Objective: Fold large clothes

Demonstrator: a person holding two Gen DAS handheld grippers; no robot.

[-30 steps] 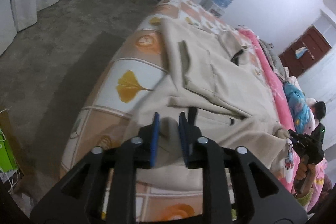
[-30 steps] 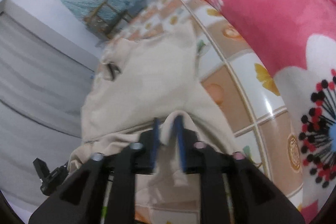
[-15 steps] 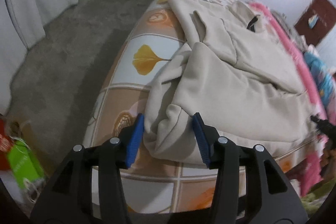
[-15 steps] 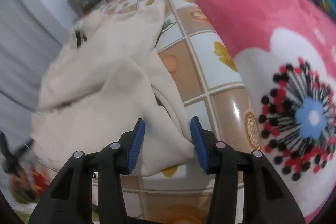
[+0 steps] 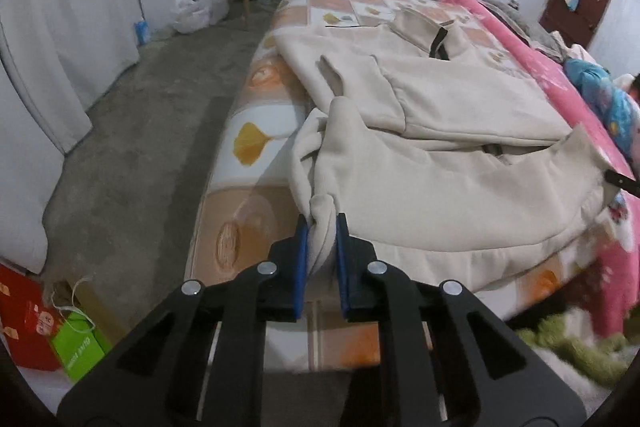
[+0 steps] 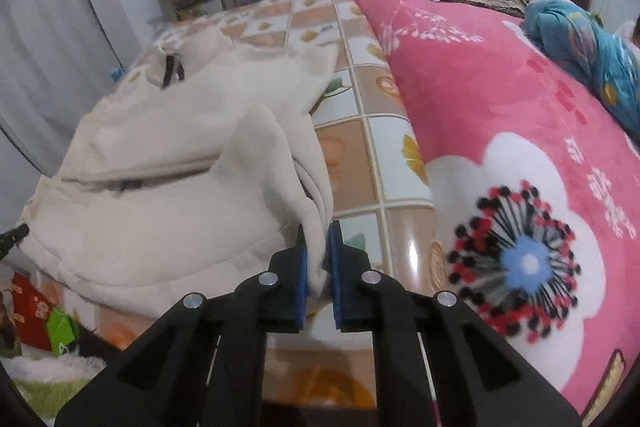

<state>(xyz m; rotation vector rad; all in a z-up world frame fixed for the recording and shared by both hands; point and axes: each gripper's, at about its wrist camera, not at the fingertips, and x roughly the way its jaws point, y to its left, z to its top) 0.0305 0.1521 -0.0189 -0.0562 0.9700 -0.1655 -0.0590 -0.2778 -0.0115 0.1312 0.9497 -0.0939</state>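
Left gripper (image 5: 321,227) has just closed; I've got its blue pads pinched on the near left corner of the beige hoodie (image 5: 440,155). Right gripper (image 6: 316,231) likewise just clamped on the near right corner. Hoodie lies spread across the tiled-pattern bed (image 5: 248,115), pink blanket (image 6: 500,115) just right of it.

Both tools, spread wide around the near hem of the cream garment (image 5: 440,195) half a second ago, have just closed, the left tool (image 5: 321,227) and the right tool (image 6: 316,233) each now pinching a bunched corner of it.
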